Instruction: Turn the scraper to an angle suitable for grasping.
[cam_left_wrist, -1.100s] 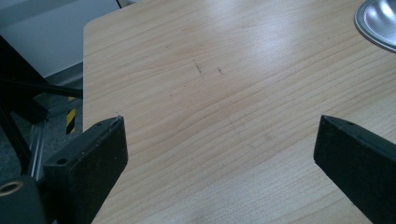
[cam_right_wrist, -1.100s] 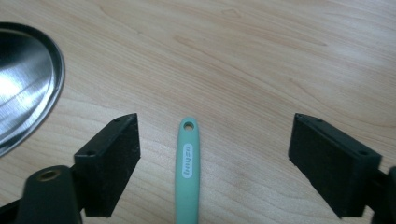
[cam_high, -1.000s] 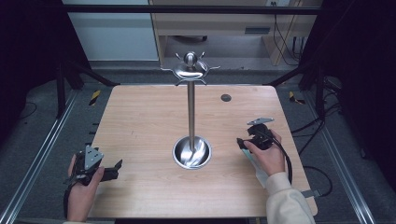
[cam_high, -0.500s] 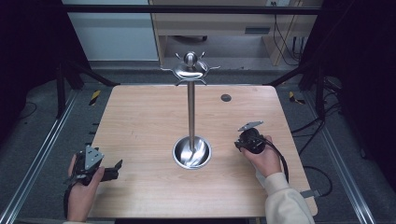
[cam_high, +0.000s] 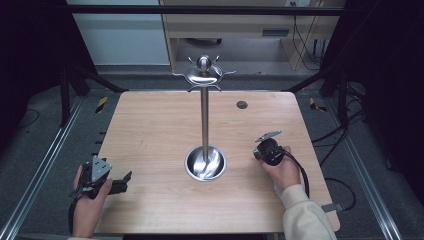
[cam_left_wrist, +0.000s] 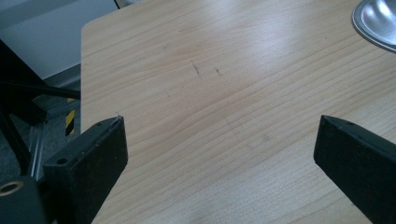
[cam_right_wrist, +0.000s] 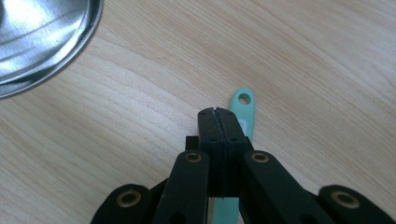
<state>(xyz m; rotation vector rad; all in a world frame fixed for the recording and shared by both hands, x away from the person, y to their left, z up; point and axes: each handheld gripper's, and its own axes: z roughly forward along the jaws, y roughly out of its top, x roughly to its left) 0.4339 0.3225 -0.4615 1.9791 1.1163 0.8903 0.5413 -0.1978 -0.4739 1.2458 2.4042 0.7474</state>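
My right gripper (cam_right_wrist: 217, 114) points down at the table, and its jaws have just been closing; they now stand pressed flat together with nothing visible between the pads. A mint-green handle (cam_right_wrist: 243, 105) with a hole at its end lies on the wood under the jaws, sticking out just right of the tips. In the high view the right gripper (cam_high: 257, 152) sits right of the metal stand's dish base (cam_high: 205, 163). My left gripper (cam_high: 125, 181) rests at the table's near left corner, jaws wide apart (cam_left_wrist: 219, 135) over bare wood.
A tall metal stand (cam_high: 204, 115) with a hooked top rises from the dish base (cam_right_wrist: 42, 37) at the table's middle. A small dark disc (cam_high: 242, 104) lies at the back right. The table's left edge (cam_left_wrist: 82, 84) runs close to my left gripper.
The right hand has shifted a little left toward the stand's base and tipped its gripper down. The left hand has not moved.
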